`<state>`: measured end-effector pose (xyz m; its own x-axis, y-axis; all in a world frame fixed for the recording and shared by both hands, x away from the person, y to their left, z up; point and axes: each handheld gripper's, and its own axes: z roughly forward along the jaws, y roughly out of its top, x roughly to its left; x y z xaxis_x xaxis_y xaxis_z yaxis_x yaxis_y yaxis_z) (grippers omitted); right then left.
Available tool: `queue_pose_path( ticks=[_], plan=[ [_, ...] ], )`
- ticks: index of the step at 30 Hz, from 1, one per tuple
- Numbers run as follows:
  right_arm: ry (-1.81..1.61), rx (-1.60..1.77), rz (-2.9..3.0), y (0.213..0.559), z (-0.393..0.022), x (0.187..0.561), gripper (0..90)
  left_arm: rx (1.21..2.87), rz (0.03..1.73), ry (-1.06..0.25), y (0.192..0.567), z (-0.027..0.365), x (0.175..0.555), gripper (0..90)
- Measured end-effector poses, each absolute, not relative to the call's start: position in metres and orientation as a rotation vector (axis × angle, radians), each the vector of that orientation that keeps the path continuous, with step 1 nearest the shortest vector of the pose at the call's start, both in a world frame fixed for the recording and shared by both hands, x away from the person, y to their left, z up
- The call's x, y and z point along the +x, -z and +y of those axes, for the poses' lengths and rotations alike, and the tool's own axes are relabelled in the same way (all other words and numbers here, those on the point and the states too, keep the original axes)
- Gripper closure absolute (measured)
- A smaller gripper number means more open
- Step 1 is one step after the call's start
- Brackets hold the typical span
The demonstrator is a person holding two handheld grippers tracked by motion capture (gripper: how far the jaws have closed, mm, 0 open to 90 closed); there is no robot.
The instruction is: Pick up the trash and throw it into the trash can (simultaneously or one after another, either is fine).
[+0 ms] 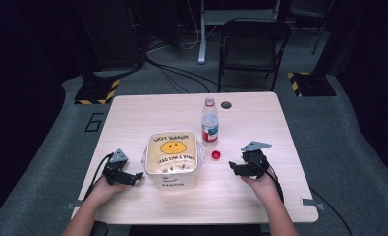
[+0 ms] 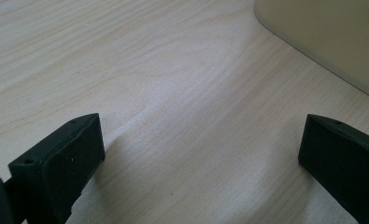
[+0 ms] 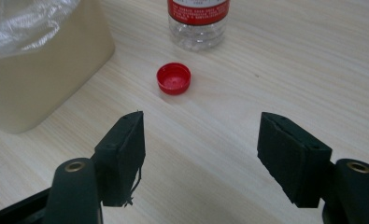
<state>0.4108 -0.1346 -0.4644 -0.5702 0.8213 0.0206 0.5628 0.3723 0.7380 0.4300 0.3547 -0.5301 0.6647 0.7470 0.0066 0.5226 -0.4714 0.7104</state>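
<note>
With both claws gaping and empty, the right gripper (image 3: 201, 156) could nudge the red cap (image 3: 173, 78), just in front of the uncapped bottle (image 3: 198, 23), and tip the bottle.

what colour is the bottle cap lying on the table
Red; the bottle cap shows best in the right gripper view.

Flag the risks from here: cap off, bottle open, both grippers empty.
1. The bottle stands upright and uncapped near the bin; a sideways bump from the right gripper could tip it.
2. The red cap lies flat and low on the table; the open jaws could push it away or skid off it instead of gripping.
3. The bin's plastic liner bulges over the rim and could snag a jaw passing close.
</note>
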Motion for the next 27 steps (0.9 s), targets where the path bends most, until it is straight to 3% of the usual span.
queue_pose_path(
  ticks=[27],
  plan=[
    [-1.126,1.202,2.212,0.429,-0.118,0.441,24.6,2.178,0.978,-0.415,0.530,0.354,0.430,0.1]
  ],
)
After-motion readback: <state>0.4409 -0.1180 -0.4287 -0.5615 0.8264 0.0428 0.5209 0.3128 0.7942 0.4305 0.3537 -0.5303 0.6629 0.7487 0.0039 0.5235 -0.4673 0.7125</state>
